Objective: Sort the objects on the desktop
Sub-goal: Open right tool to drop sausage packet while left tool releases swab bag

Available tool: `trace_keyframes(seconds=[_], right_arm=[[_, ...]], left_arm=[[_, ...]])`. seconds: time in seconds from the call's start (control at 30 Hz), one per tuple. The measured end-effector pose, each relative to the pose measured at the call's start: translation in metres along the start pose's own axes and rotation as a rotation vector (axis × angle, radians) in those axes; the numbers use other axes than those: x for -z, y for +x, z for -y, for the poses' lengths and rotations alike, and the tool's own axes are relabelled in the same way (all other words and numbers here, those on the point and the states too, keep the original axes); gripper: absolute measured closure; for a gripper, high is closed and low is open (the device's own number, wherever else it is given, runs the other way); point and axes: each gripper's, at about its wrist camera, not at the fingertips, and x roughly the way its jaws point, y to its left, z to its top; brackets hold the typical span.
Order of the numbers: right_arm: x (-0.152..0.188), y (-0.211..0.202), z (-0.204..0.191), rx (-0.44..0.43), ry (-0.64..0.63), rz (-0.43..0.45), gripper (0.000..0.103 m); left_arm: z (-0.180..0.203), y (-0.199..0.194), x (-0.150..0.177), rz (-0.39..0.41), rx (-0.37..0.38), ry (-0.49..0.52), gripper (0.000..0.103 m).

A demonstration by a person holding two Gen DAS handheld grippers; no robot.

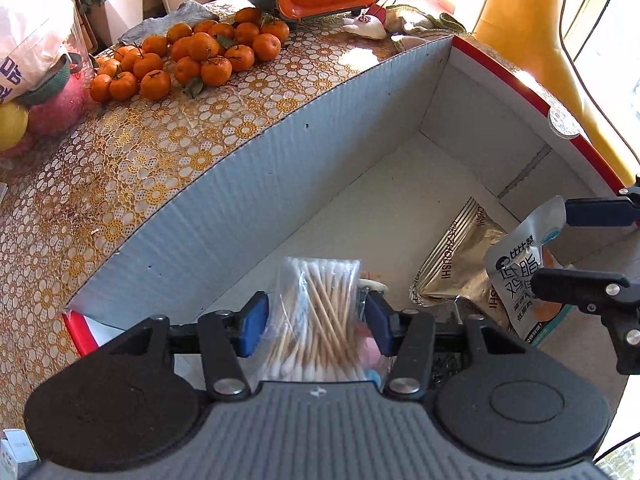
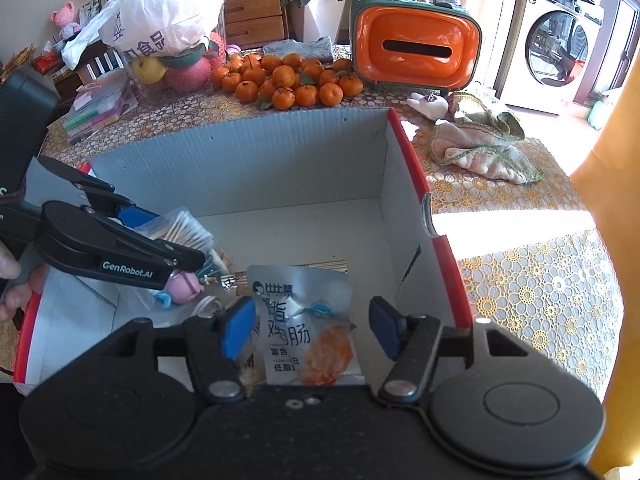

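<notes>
An open cardboard box [image 1: 280, 184] with a red rim and pale walls [image 2: 240, 168] stands on the flowered tablecloth. My left gripper [image 1: 316, 326] hangs inside it, open, with a clear bag of cotton swabs [image 1: 320, 312] loose between its blue pads. From the right wrist view that left gripper [image 2: 168, 236] and the swab bag [image 2: 188, 228] sit at the box's left. My right gripper [image 2: 312, 328] is open too, its pads either side of a silver snack pouch [image 2: 308, 320] without pressing it. The left wrist view shows the right gripper [image 1: 580, 248] and that pouch [image 1: 516, 272] at the far right.
A gold packet [image 1: 452, 264] and a small pink item [image 2: 184, 284] lie on the box floor. Behind the box are a pile of tangerines [image 2: 288, 80], an orange holder [image 2: 416, 52], a crumpled cloth [image 2: 480, 148], a white plastic bag [image 2: 160, 16] and stacked cases [image 2: 100, 108].
</notes>
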Motion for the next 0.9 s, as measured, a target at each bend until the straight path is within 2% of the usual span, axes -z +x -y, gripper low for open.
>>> trace_keyframes(seconds=[0.4,0.9], right_arm=[[0.009,-0.015,-0.016,-0.019,-0.041,-0.023,0.040],[0.018,-0.044,-0.041,-0.050,-0.072,0.005,0.039]], left_arm=[[0.006,-0.030,0.009,0.051,0.028,0.000,0.043],[0.010,-0.079,0.036,0.122,0.045,0.015,0.043]])
